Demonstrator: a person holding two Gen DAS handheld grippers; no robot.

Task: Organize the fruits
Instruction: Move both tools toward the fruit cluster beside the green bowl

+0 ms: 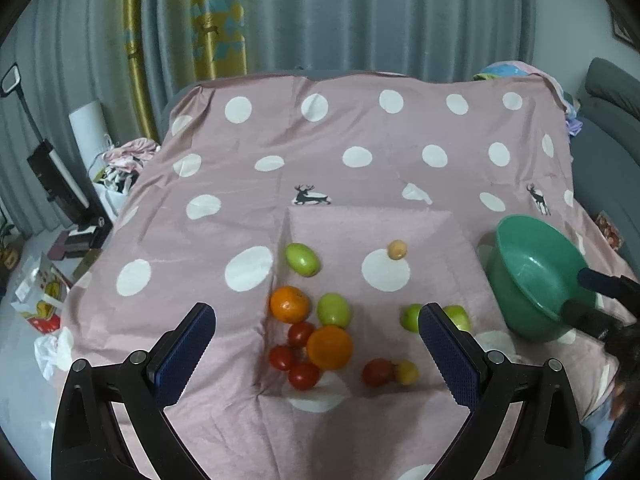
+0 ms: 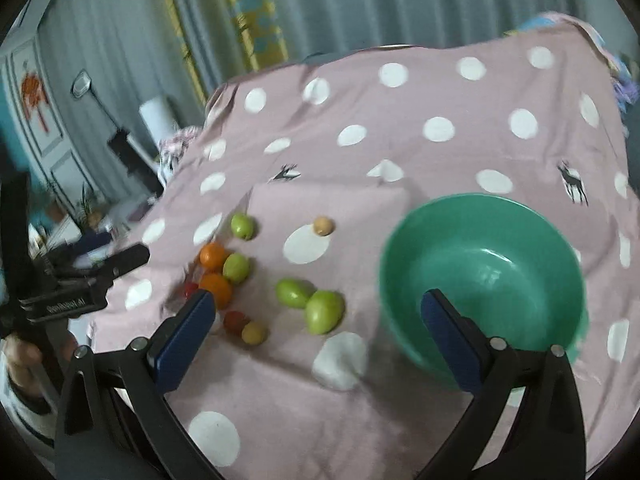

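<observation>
Loose fruit lies on a pink polka-dot cloth [image 1: 360, 168]: two oranges [image 1: 329, 347], several green fruits [image 1: 303, 259], several red tomatoes [image 1: 304, 375] and two small yellowish fruits [image 1: 397, 249]. An empty green bowl [image 1: 536, 280] stands at the right; it fills the right wrist view [image 2: 480, 276]. My left gripper [image 1: 316, 356] is open and empty, hovering above the fruit cluster. My right gripper [image 2: 318, 340] is open and empty, above the cloth between two green fruits [image 2: 324, 311] and the bowl. It also shows at the right edge of the left wrist view [image 1: 576, 294].
The cloth-covered table drops off at the left to a floor with bags, boxes [image 1: 44, 300] and a vacuum [image 1: 60, 176]. Grey curtains [image 1: 360, 12] hang behind. A grey sofa [image 1: 608, 120] stands at the right.
</observation>
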